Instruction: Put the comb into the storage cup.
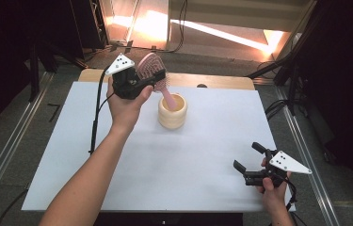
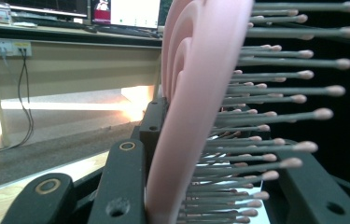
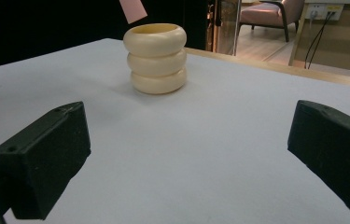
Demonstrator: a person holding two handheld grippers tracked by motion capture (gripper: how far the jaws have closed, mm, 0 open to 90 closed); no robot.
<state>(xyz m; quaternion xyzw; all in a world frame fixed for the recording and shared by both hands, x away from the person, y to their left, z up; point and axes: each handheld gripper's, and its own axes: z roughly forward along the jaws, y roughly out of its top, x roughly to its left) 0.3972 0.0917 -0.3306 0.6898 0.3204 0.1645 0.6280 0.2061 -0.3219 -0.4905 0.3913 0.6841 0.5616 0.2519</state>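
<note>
My left gripper (image 1: pixel 147 77) is shut on the head of a pink hairbrush (image 1: pixel 151 68), held up over the far middle of the table. The brush's handle (image 1: pixel 168 99) slants down and its tip hangs just over the mouth of a cream ribbed cup (image 1: pixel 172 112). In the left gripper view the brush head (image 2: pixel 196 93) stands edge-on between the jaws, bristles pointing right. My right gripper (image 1: pixel 248 157) rests near the table's front right corner, open, nothing between its fingers. The right gripper view has the cup (image 3: pixel 156 57) upright ahead, with the handle tip (image 3: pixel 133 10) above its rim.
A white sheet (image 1: pixel 117 160) covers the table, with a wooden strip (image 1: pixel 221 81) along the far edge. A black cable (image 1: pixel 96 113) trails from the left gripper across the left side. Metal rails and dark floor run along both sides.
</note>
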